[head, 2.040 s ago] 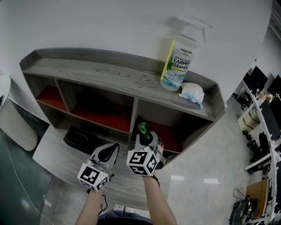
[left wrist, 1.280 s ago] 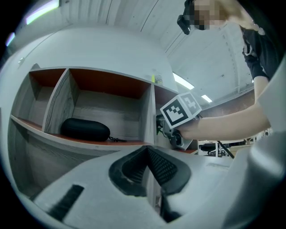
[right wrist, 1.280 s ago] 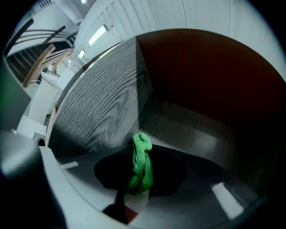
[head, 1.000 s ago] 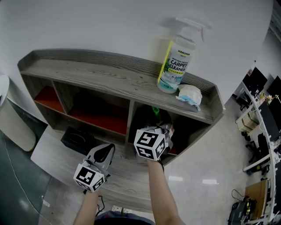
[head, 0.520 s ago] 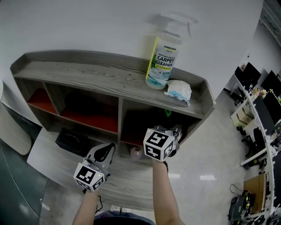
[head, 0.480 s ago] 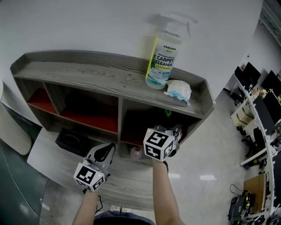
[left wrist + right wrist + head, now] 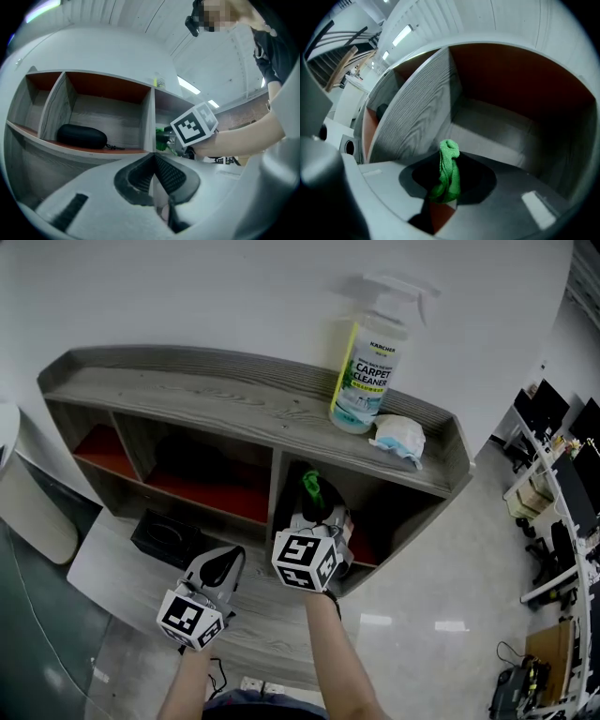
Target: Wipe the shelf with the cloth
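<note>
A grey wooden shelf unit point(image 7: 187, 395) with red back panels stands against a white wall. My right gripper point(image 7: 315, 509) is shut on a green cloth point(image 7: 311, 488), held at the mouth of the lower right compartment point(image 7: 497, 131). In the right gripper view the green cloth point(image 7: 449, 173) sticks up from between the jaws of the right gripper point(image 7: 448, 183), close to the grey divider wall point(image 7: 412, 122). Whether the cloth touches the shelf floor I cannot tell. My left gripper point(image 7: 225, 564) hangs lower left, off the shelf. In its own view the left gripper point(image 7: 153, 165) is shut with nothing in it.
A carpet cleaner spray bottle point(image 7: 368, 371) and a crumpled white and blue wipe point(image 7: 398, 439) stand on the shelf top at the right. A black case point(image 7: 80, 137) lies in the middle compartment. A black box point(image 7: 167, 538) sits on the lower ledge. Desks point(image 7: 562, 493) stand far right.
My right gripper, still shut on the cloth, swept to the right side of the lower right compartment and has now come back to the left. The left gripper has barely moved.
</note>
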Motion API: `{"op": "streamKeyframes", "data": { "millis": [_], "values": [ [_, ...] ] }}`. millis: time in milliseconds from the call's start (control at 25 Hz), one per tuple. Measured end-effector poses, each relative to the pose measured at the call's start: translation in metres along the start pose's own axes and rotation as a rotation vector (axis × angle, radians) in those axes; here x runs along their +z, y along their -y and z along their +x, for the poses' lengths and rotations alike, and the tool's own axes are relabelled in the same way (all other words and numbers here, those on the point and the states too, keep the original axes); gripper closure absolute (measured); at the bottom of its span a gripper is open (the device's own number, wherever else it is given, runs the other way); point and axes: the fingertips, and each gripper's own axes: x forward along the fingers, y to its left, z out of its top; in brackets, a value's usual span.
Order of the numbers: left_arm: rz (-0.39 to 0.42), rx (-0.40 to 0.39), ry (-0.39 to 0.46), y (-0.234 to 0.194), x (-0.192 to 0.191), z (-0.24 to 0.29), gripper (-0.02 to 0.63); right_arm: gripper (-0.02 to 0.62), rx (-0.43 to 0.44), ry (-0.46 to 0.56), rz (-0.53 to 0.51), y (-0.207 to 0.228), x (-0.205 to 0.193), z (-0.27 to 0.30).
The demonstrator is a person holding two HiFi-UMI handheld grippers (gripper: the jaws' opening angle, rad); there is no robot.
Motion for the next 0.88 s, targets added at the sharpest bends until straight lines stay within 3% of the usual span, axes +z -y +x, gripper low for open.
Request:
{"op": "streamKeyframes", "data": {
  "millis": [240, 880],
  "values": [
    [-0.008, 0.033, -0.002, -0.011, -0.002, -0.013, 0.607, 0.492, 0.022, -0.075, -0.021, -0.016, -0.022, 0.022],
    [-0.025, -0.078, -0.003, 0.017, -0.008, 0.018, 0.607, 0.492, -0.239, -0.193, 0.046, 0.089, -0.069, -0.014]
  ]
}}
